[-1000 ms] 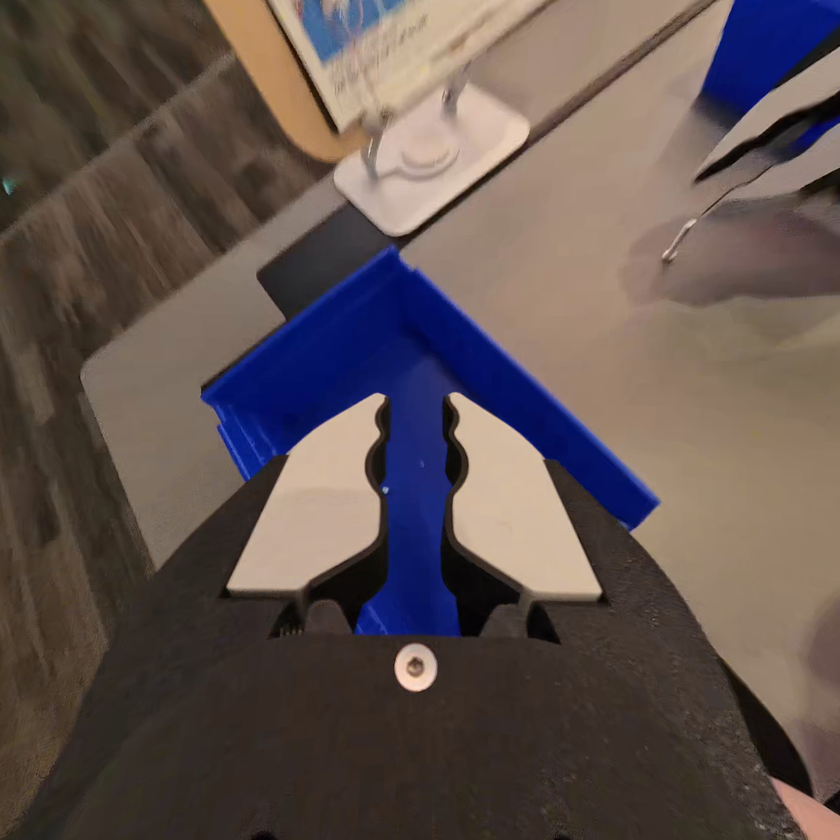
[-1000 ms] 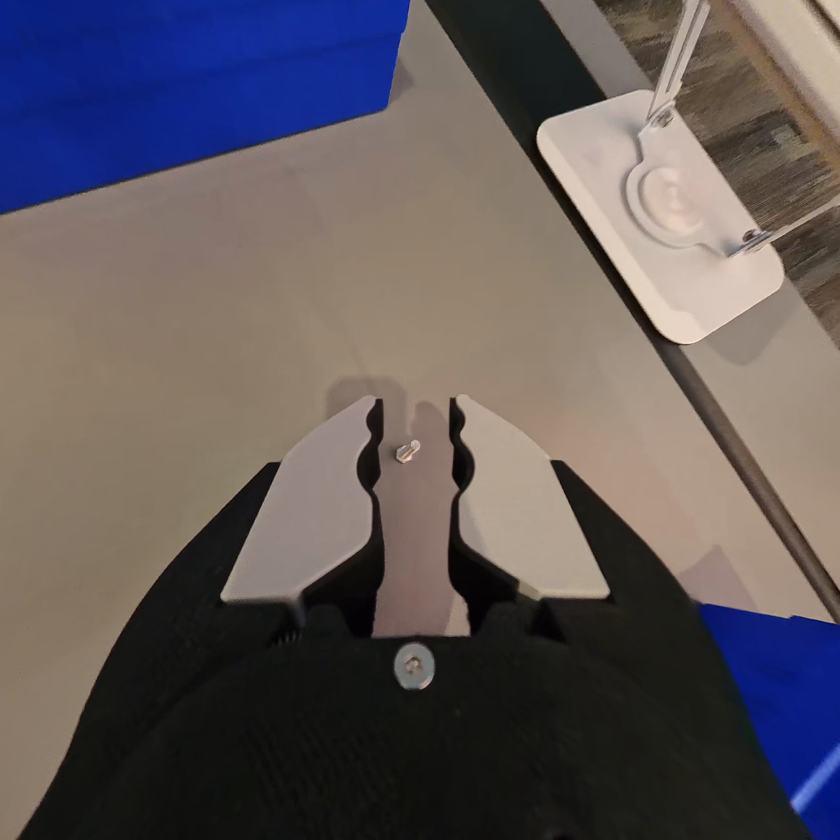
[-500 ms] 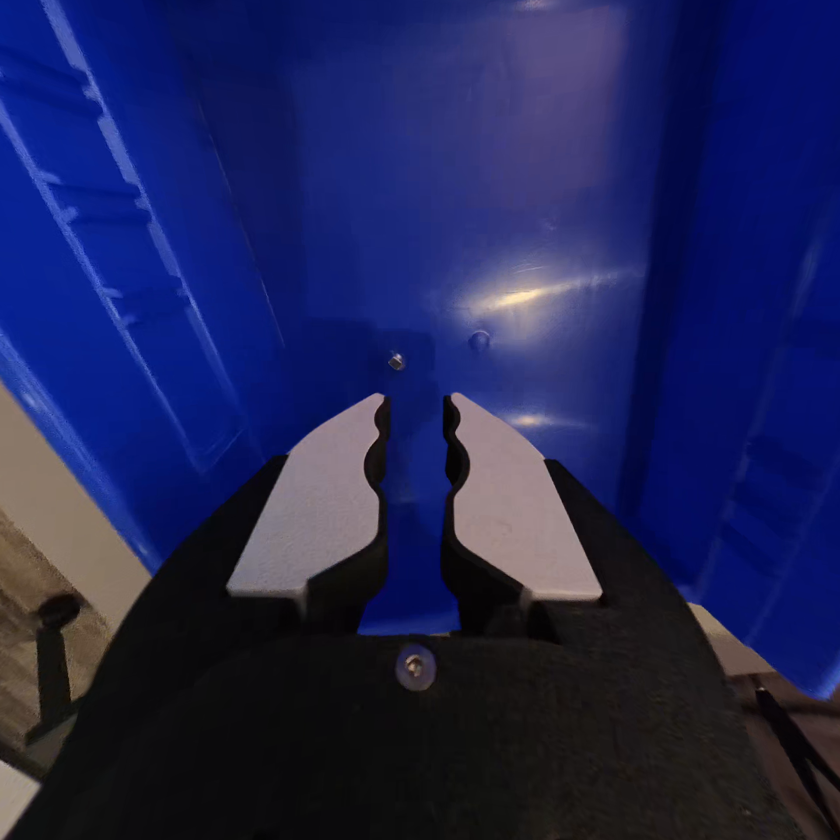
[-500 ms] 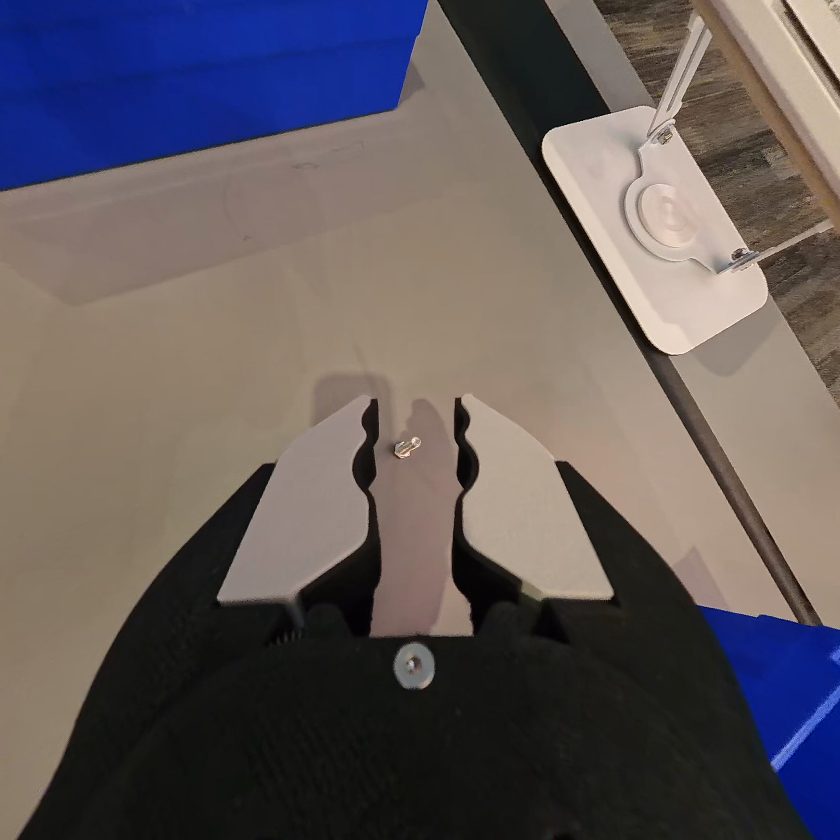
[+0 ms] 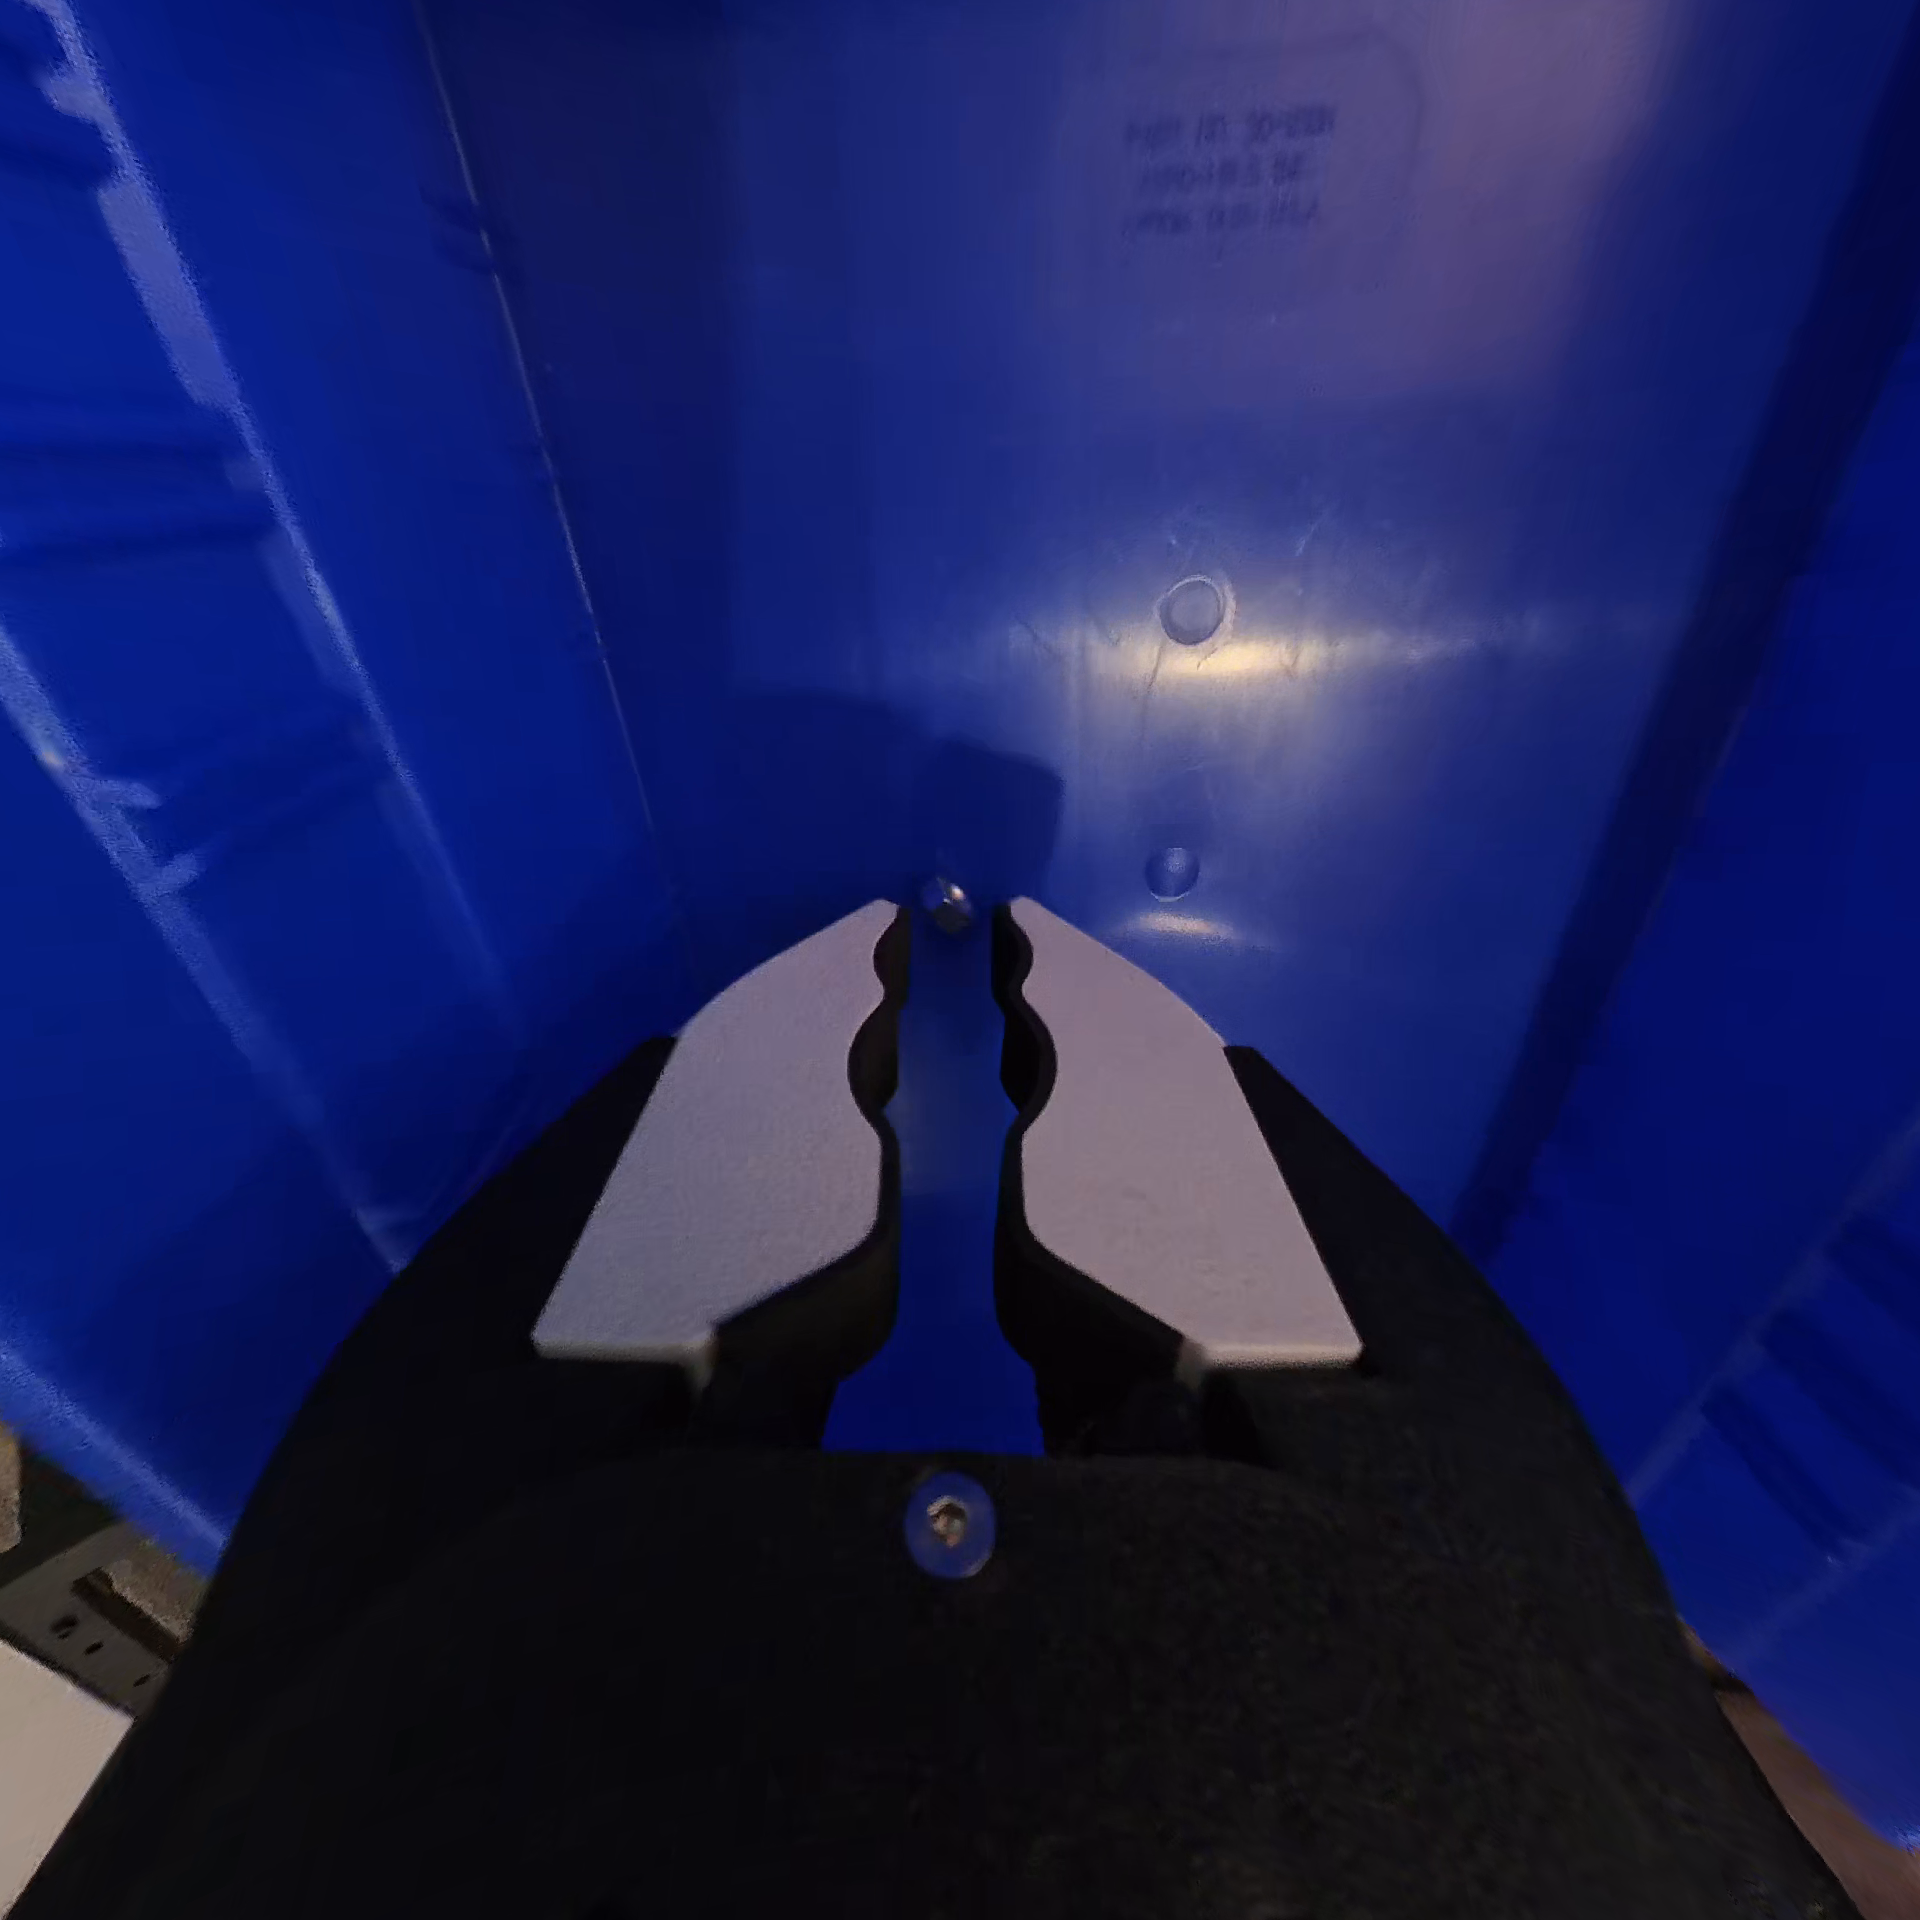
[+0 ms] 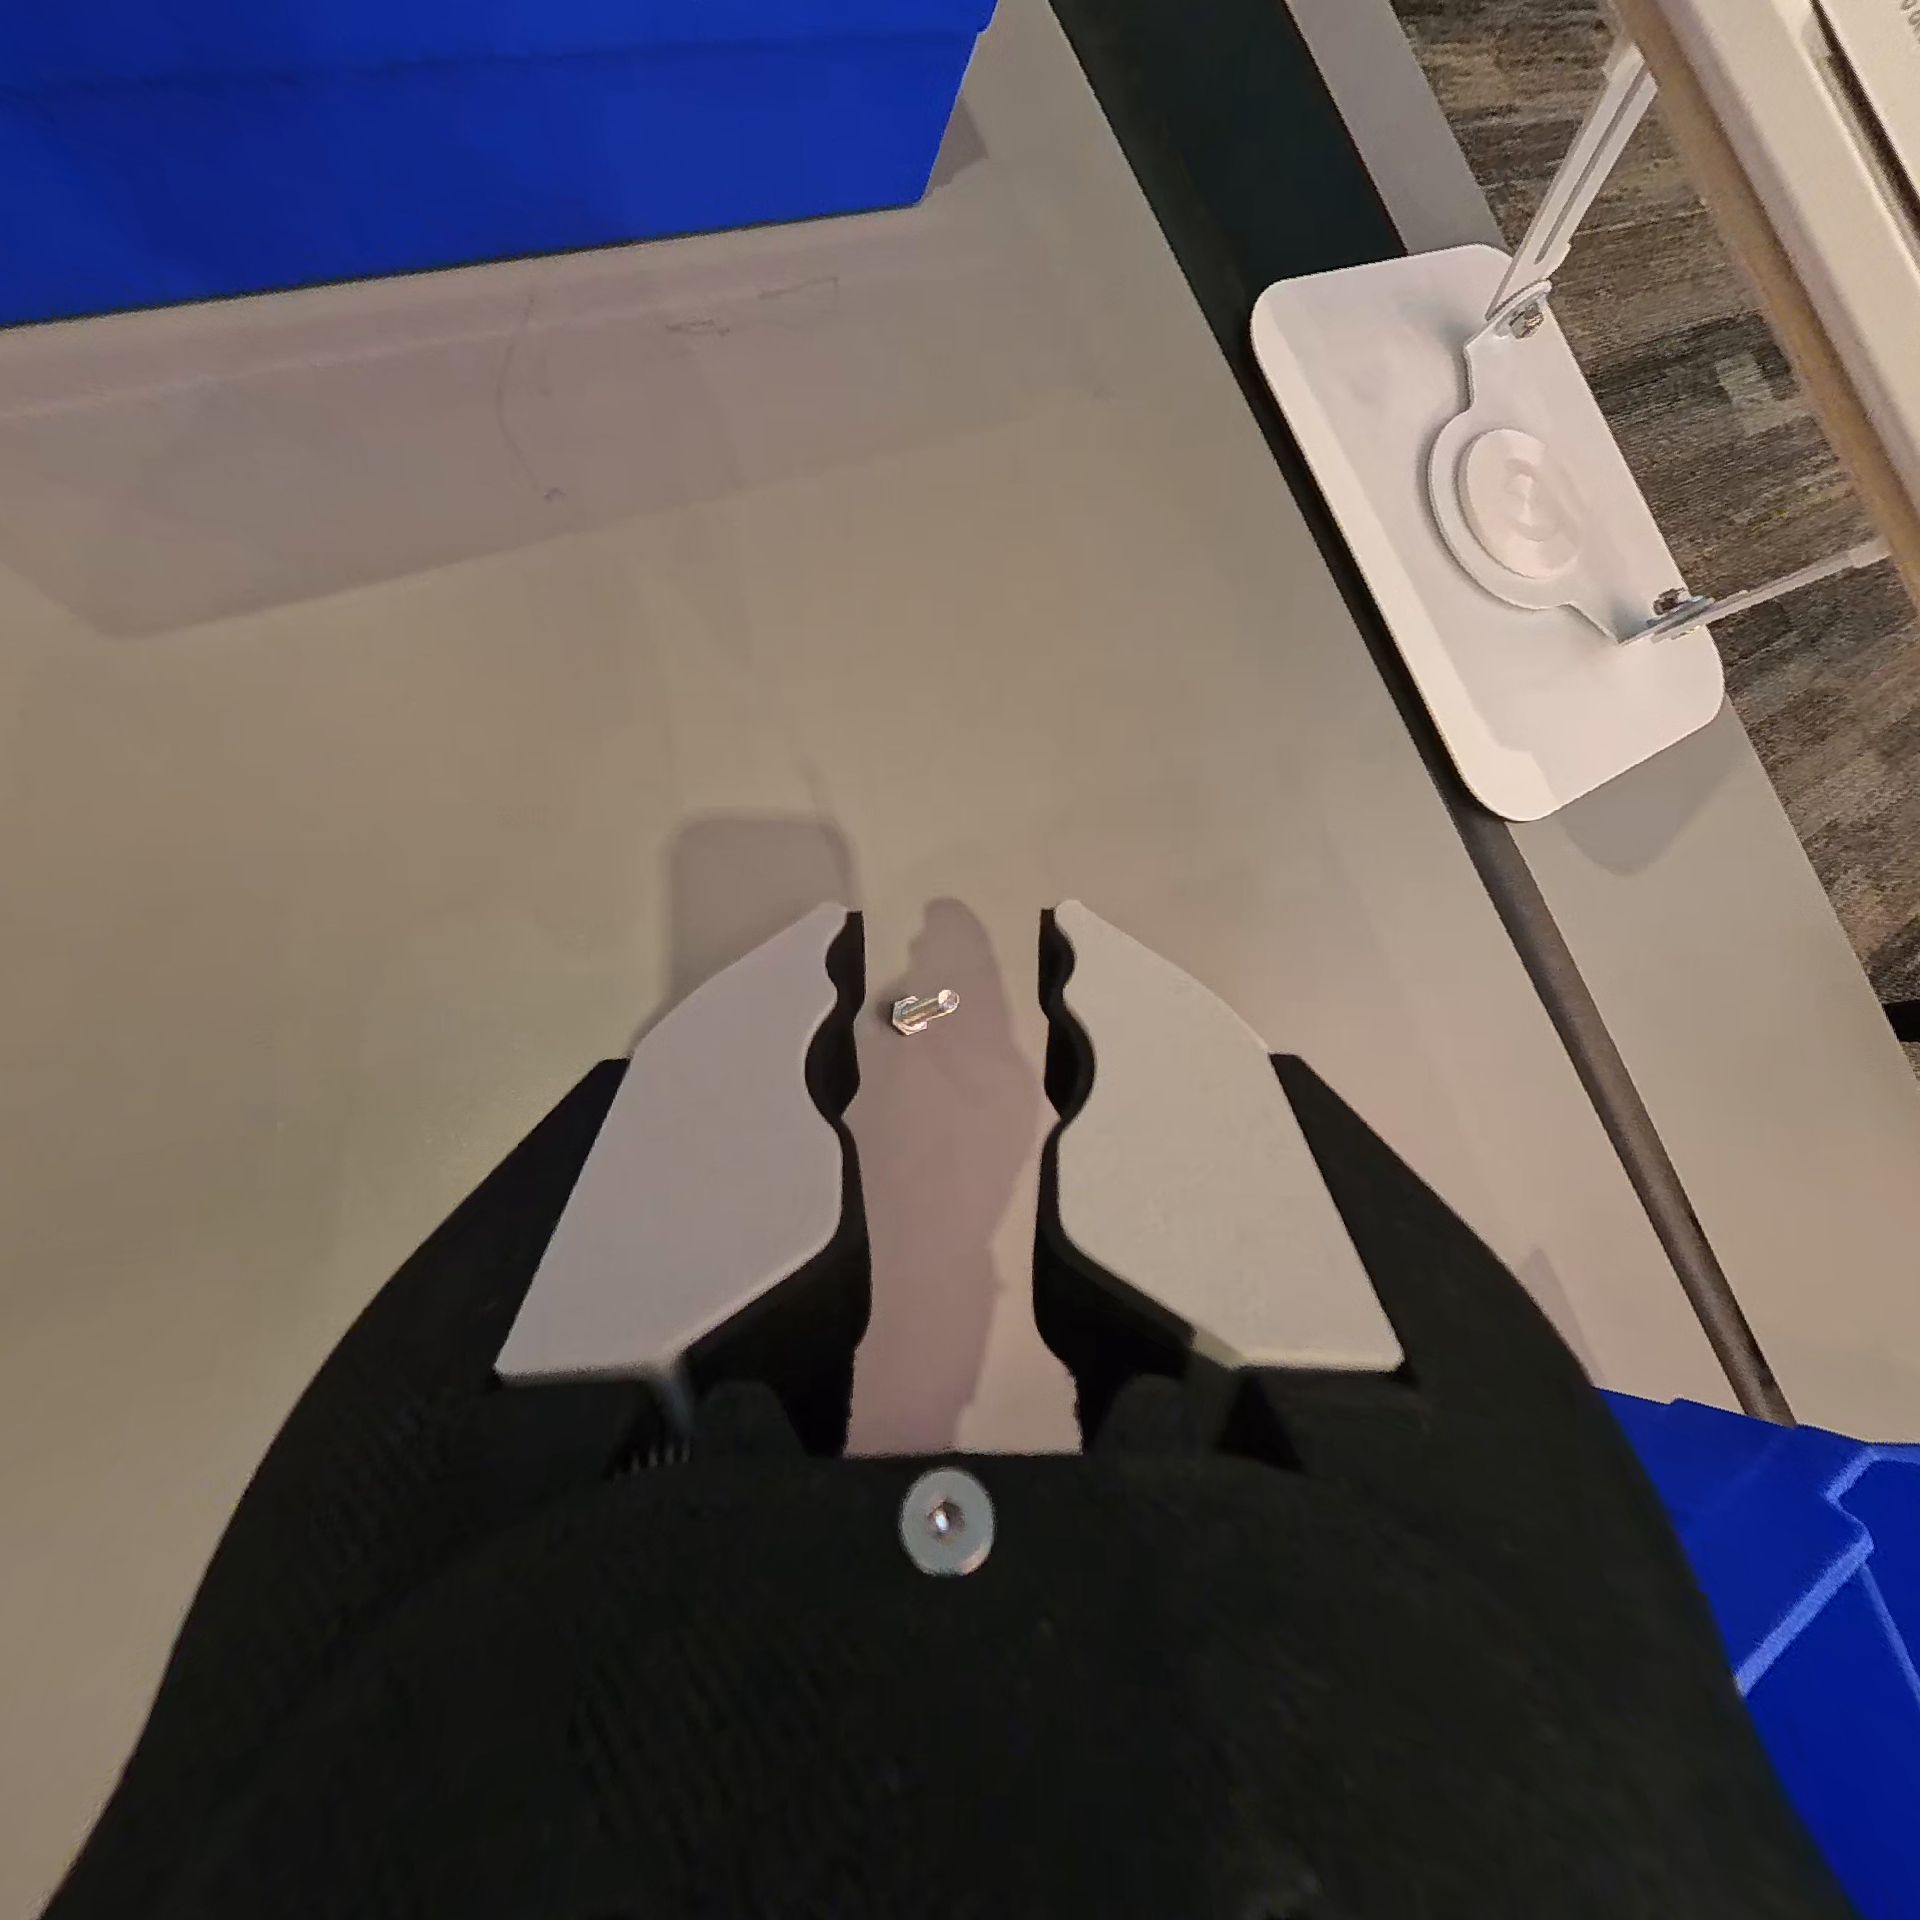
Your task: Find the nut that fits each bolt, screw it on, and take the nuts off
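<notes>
Left claw (image 5: 948, 909) slightly spread inside blue bin (image 5: 1299, 416), nut (image 5: 948, 902) at its tips. Right claw (image 6: 951, 914) spread wider, empty, straddling bolt (image 6: 923, 1010) lying on grey worktop (image 6: 364, 831).

Blue bin (image 5: 1195, 436): glossy plastic. Nut (image 5: 945, 902), bolt (image 6: 923, 1010): shiny metal. Table (image 6: 436, 790): smooth, matt grey.
</notes>
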The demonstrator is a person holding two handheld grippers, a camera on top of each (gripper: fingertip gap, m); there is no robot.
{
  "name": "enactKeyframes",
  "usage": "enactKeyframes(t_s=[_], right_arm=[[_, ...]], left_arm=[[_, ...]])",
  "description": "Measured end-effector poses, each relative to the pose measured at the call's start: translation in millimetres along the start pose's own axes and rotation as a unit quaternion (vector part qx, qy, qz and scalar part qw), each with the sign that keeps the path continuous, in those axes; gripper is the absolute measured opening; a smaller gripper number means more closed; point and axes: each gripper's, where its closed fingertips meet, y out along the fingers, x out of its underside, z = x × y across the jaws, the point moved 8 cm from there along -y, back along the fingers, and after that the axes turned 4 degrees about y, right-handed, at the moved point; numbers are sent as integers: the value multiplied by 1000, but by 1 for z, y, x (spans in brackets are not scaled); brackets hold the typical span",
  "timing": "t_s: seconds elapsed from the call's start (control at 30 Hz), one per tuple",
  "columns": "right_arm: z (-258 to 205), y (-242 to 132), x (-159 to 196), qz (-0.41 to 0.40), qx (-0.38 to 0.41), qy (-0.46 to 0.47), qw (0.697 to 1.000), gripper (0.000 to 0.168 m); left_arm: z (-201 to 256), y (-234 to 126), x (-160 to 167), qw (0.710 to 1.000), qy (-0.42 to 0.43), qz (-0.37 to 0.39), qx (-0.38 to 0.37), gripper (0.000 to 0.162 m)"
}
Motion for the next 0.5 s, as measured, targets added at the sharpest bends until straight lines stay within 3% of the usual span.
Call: enactKeyframes(t_s=[0.5], right_arm=[[-3, 5, 3, -24, 12, -27, 999, 33]], left_arm=[[1, -4, -6, 999, 38, 21, 1, 5]])
